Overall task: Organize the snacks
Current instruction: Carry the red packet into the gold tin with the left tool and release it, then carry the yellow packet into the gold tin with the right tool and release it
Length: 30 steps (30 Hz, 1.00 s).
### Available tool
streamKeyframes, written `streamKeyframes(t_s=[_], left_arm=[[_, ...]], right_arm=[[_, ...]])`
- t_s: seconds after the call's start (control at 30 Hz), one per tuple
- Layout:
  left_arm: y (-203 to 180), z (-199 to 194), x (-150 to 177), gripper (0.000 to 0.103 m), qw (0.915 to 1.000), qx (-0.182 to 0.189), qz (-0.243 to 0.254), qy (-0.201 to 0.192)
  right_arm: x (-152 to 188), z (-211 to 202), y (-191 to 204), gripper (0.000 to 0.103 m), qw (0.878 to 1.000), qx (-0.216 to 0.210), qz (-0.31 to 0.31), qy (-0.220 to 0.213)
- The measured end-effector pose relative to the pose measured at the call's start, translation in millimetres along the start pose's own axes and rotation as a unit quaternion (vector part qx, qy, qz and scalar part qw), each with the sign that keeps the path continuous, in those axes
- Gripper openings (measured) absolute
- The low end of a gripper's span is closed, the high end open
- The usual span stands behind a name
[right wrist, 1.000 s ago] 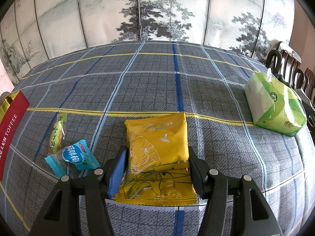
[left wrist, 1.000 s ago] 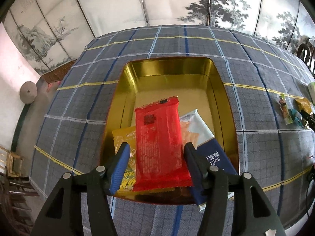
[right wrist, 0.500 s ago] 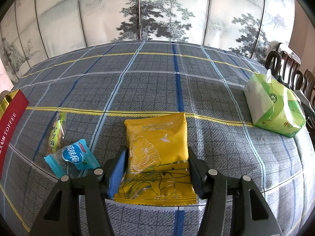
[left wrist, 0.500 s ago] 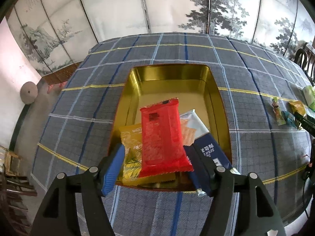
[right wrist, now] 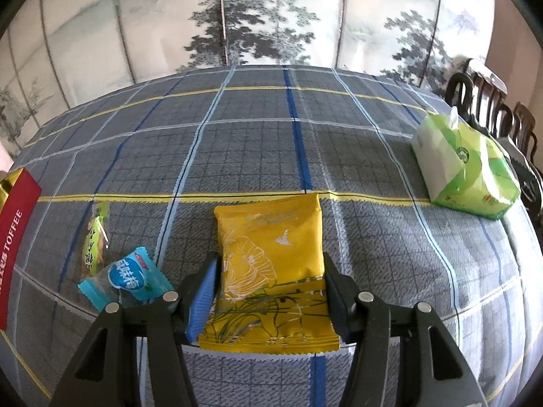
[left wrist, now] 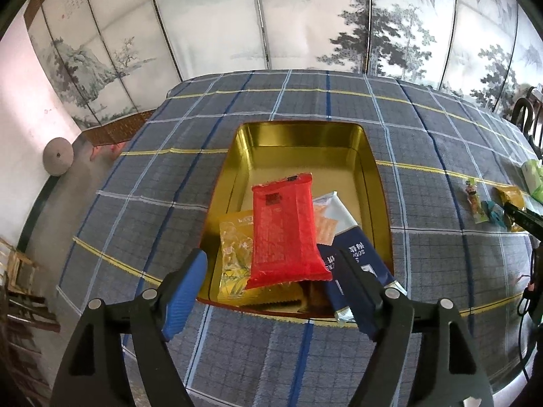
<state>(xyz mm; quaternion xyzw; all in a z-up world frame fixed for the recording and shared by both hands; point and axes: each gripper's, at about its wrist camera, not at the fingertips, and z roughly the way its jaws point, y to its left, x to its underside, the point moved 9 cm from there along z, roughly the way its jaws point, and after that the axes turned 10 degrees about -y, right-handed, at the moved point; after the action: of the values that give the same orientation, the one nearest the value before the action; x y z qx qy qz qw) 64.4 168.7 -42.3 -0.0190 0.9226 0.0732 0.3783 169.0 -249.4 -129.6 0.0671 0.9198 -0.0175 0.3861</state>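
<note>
A gold tin [left wrist: 298,129] sits open on the checked cloth. In it a red packet [left wrist: 285,230] lies on top of a yellow packet [left wrist: 234,247], a white and orange packet [left wrist: 327,210] and a navy cracker packet [left wrist: 359,254]. My left gripper [left wrist: 271,261] hovers over the tin's near edge. Its jaws are opening, and nothing touches the pads. In the right wrist view a yellow packet [right wrist: 271,247] lies flat on the cloth. My right gripper [right wrist: 269,264] has its pads against both long sides of it.
A blue candy [right wrist: 130,276] and a green-wrapped snack [right wrist: 95,237] lie left of the right gripper. The tin's red side [right wrist: 13,237] is at the far left. A green tissue pack [right wrist: 465,166] sits at the right, with dark chairs [right wrist: 492,101] behind it.
The left jaws have spread apart and drawn back and up from the tin, leaving the red packet lying on the pile. The right gripper and yellow packet have not moved.
</note>
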Motion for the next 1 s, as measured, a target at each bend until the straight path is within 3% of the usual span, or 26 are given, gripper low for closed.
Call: streamKeyframes(t_s=[0.47,0.73,1.0], left_arm=[[7.1,-2.9,6.1,0.082,0.9998,0.005,-0.017,-0.003],[22.5,-6.7,9.7,0.084,0.9994,-0.001,-0.035,-0.002],[39.4,-9.0,13.2,0.086,0.9984,-0.011,-0.055,-0.001]], right_arm=[[-10.2,-24.4,15.0,0.057,1.000,0.020,-0.001,-0.009],[-27.8,-56.5,56.6,0.057,0.999,-0.019,-0.020,-0.028],[-17.9,-77.6,121.4,0.057,0.995,-0.084,-0.046,-0.025]])
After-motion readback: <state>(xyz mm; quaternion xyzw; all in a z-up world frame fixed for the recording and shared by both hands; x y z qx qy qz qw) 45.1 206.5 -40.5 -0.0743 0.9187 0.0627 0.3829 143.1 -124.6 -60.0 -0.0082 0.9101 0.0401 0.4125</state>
